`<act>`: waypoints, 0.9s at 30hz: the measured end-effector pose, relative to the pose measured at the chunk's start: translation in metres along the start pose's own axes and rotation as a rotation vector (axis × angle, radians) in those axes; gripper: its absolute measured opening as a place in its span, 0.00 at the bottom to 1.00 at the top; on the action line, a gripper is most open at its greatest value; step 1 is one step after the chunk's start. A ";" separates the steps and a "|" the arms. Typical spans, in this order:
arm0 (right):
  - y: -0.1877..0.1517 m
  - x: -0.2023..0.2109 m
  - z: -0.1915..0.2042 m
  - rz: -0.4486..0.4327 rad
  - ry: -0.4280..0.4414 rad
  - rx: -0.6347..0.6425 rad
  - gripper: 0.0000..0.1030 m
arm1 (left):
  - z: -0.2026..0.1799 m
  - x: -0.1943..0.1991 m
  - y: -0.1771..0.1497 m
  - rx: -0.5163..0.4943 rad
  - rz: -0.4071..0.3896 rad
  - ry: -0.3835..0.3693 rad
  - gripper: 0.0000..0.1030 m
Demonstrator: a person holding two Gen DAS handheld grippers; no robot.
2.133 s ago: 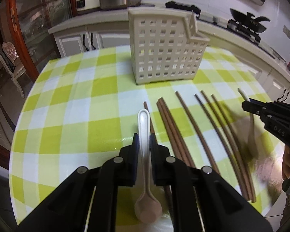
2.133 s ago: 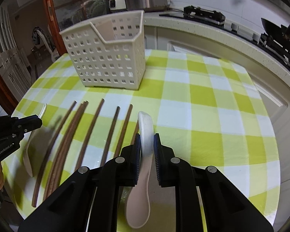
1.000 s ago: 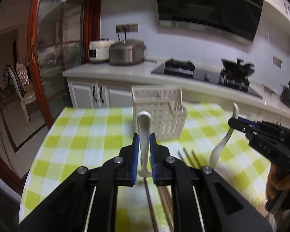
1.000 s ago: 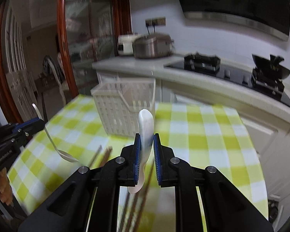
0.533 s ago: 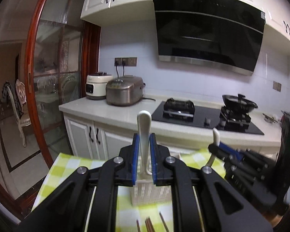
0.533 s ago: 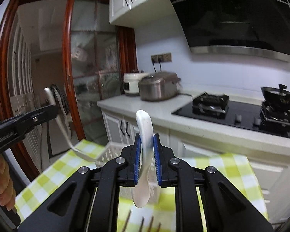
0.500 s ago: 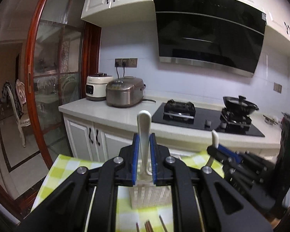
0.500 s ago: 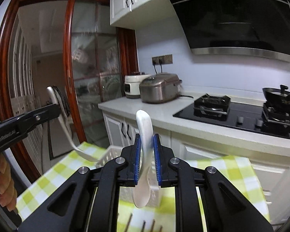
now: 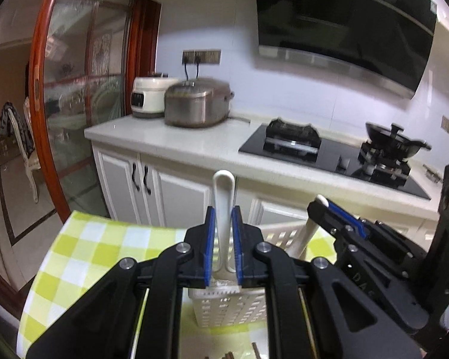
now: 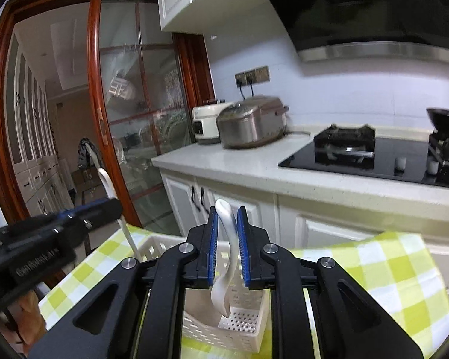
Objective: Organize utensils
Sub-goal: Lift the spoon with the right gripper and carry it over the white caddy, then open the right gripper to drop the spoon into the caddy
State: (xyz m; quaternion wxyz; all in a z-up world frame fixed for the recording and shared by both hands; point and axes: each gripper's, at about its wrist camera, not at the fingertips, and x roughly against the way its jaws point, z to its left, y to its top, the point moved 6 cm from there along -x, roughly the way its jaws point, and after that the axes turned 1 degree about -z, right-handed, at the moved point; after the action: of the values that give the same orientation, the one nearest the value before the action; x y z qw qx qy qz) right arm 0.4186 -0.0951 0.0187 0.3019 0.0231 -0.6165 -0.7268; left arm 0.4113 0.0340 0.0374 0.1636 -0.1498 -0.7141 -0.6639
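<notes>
My left gripper is shut on a white spoon, held upright over the white perforated utensil basket. My right gripper is shut on a second white spoon, whose bowl hangs inside the basket. The right gripper also shows in the left wrist view with its spoon slanting into the basket. The left gripper shows in the right wrist view with its spoon reaching down to the basket's left rim.
The basket stands on a table with a yellow-green checked cloth. Tips of brown chopsticks lie in front of it. Behind are a white counter with rice cookers, a hob and cabinets.
Both grippers have carried their spoons from high above the table forward and down over the basket. The right spoon's bowl is now inside the basket.
</notes>
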 end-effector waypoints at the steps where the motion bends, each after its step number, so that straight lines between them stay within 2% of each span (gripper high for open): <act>1: -0.004 -0.002 -0.001 0.014 0.002 0.001 0.15 | 0.002 -0.003 -0.004 0.004 0.003 0.011 0.11; 5: -0.007 -0.002 0.000 0.026 -0.009 0.024 0.16 | 0.011 -0.004 -0.008 0.012 -0.003 0.033 0.24; 8: -0.001 0.007 0.001 0.022 -0.006 0.013 0.16 | 0.017 0.007 -0.004 0.011 -0.033 0.052 0.40; 11: 0.006 0.026 0.004 0.009 -0.009 0.011 0.16 | 0.020 0.024 -0.001 0.000 -0.057 0.073 0.42; 12: 0.008 0.035 0.006 0.007 -0.015 0.016 0.16 | 0.022 0.033 0.000 0.000 -0.070 0.082 0.50; 13: 0.008 0.045 0.008 0.010 -0.021 0.023 0.16 | 0.023 0.042 0.000 0.002 -0.083 0.091 0.61; 15: 0.004 0.062 0.009 0.016 -0.017 0.021 0.17 | 0.029 0.066 -0.003 0.017 -0.126 0.124 0.70; 19: -0.024 0.097 0.009 0.055 -0.016 0.013 0.17 | 0.040 0.102 -0.023 0.054 -0.151 0.163 0.78; 22: -0.051 0.114 0.003 0.081 -0.039 -0.004 0.17 | 0.048 0.121 -0.049 0.138 -0.154 0.124 0.83; 24: -0.075 0.121 -0.005 0.123 -0.048 -0.044 0.17 | 0.053 0.128 -0.069 0.188 -0.122 0.102 0.83; 27: -0.107 0.127 -0.018 0.186 -0.072 -0.106 0.17 | 0.056 0.132 -0.094 0.204 -0.071 0.096 0.83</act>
State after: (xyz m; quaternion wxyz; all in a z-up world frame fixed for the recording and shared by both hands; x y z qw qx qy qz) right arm 0.2781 -0.1644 -0.0402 0.3464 -0.0763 -0.5872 -0.7276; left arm 0.2500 0.0823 0.0066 0.1885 -0.0748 -0.7741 -0.5997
